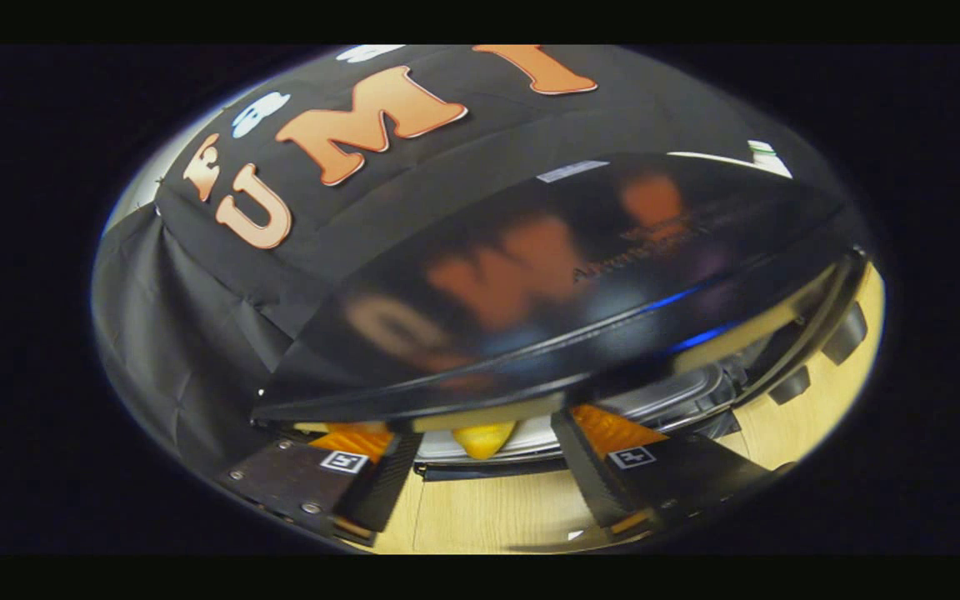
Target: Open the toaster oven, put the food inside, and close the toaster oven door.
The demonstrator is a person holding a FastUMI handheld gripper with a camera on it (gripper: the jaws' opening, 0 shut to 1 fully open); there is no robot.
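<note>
Wooden surface (488, 508) is seen under a glossy black toaster oven (547, 283), close ahead. Gripper (480, 467) is spread wide, holding nothing. Yellow food (482, 438) is seen between the fingers, under the oven's top edge. Door closing is judged next; whether it is open cannot be told.

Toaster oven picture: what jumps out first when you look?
The shiny black toaster oven looms just beyond the tool, its glossy top mirroring the booth wall. A yellow piece of food peeks out between the tool's spread fingers, with nothing gripped. Pale wooden table lies below.
</note>
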